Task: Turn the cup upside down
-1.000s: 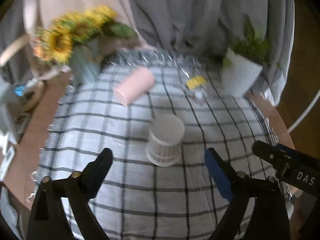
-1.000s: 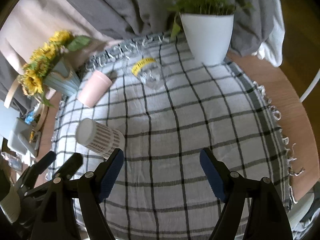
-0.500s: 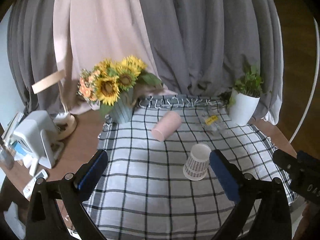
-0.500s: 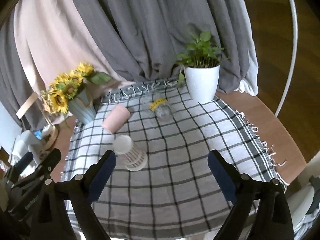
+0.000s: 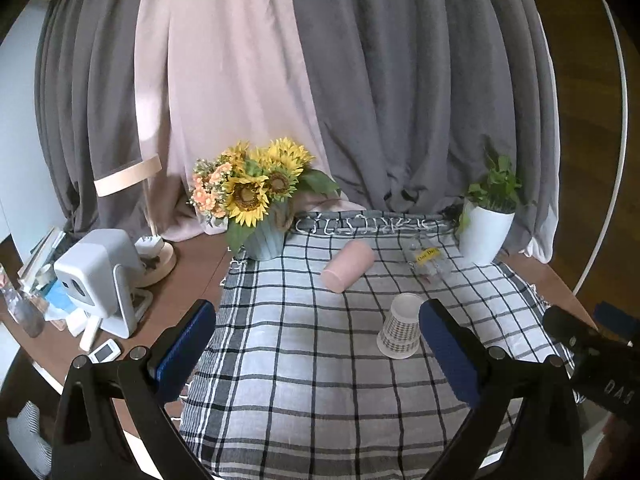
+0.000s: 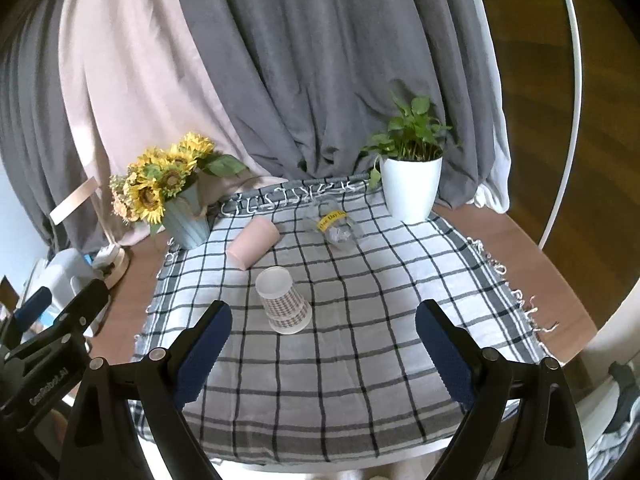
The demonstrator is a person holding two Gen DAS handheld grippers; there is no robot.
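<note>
A white paper cup with a houndstooth band stands upside down, mouth down, on the checked cloth; it also shows in the right wrist view. A pink cup lies on its side behind it, also seen in the right wrist view. My left gripper is open and empty, back from the cup. My right gripper is open and empty, also held back above the table's near edge.
A clear plastic cup with a yellow label lies at the back. A sunflower vase stands back left, a white plant pot back right. White gadgets sit on the wooden table at left. Curtains hang behind.
Both grippers have pulled up and back from the table, so the view is wider. The paper cup stays upside down where it stood.
</note>
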